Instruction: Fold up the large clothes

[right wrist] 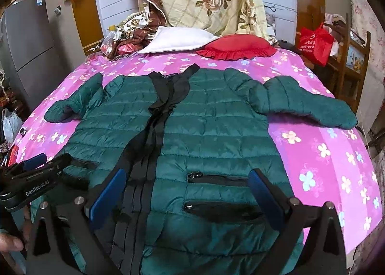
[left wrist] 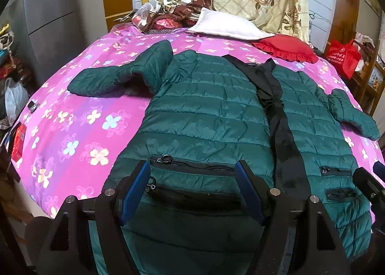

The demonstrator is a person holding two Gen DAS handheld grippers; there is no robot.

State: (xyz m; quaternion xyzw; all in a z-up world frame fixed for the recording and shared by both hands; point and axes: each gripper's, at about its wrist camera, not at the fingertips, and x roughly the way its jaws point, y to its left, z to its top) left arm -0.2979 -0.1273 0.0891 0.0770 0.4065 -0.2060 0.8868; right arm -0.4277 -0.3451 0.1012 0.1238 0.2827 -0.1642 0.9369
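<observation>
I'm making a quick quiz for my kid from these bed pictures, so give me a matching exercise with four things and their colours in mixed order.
Things:
1. puffer jacket
2. ruffled cushion
3. flat pillow
4. bedsheet

Colours:
A. white
B. pink with flowers
C. dark green
D. red

Pairs: 1-C, 2-D, 3-A, 4-B

Both grippers: black angular frames, silver screws, blue finger pads point(left wrist: 134, 186). "GenRobot.AI" lettering on left gripper point(right wrist: 36, 173), at 9 o'clock.
</observation>
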